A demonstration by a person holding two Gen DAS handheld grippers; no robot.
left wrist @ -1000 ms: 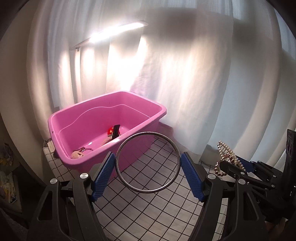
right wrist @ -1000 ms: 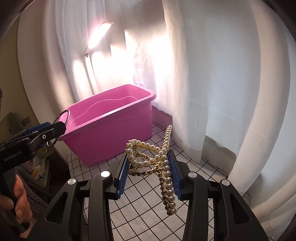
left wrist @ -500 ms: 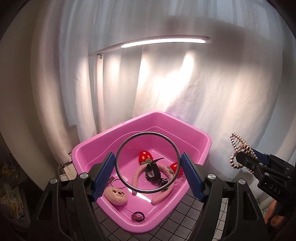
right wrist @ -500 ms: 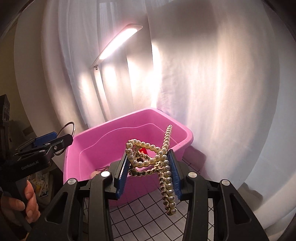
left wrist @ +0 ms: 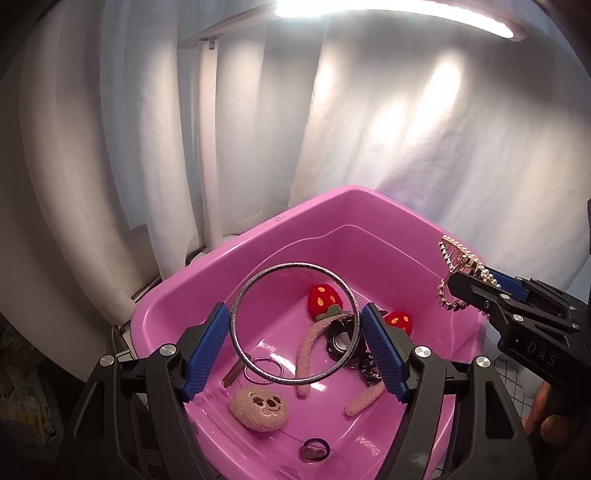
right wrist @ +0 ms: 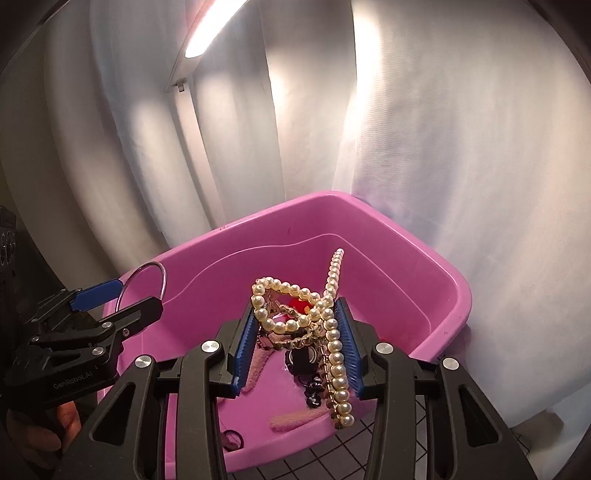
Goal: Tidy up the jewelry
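Note:
My left gripper (left wrist: 294, 347) is shut on a silver bangle (left wrist: 236, 334), held upright between its blue pads over the pink tub (left wrist: 207, 295). My right gripper (right wrist: 299, 345) is shut on a pearl hair claw (right wrist: 334, 332) with gold metal, also above the tub (right wrist: 424, 269). In the left wrist view the pearl claw (left wrist: 452, 264) and the right gripper (left wrist: 476, 288) hang over the tub's right rim. In the right wrist view the left gripper (right wrist: 122, 299) with the bangle (right wrist: 162, 275) is over the left rim.
In the tub lie a strawberry headband (left wrist: 325, 301), a beige plush face (left wrist: 258, 404), a key on a pink ring (left wrist: 267, 367), a dark watch (left wrist: 338, 341) and a small dark ring (left wrist: 314, 450). White curtains (left wrist: 369, 129) and a lit lamp bar (left wrist: 369, 11) stand behind. Checked cloth (right wrist: 332, 458) covers the table.
Both grippers have moved forward from over the checked table to above the pink tub, keeping hold of the bangle and the pearl claw. The tub's contents have come into view.

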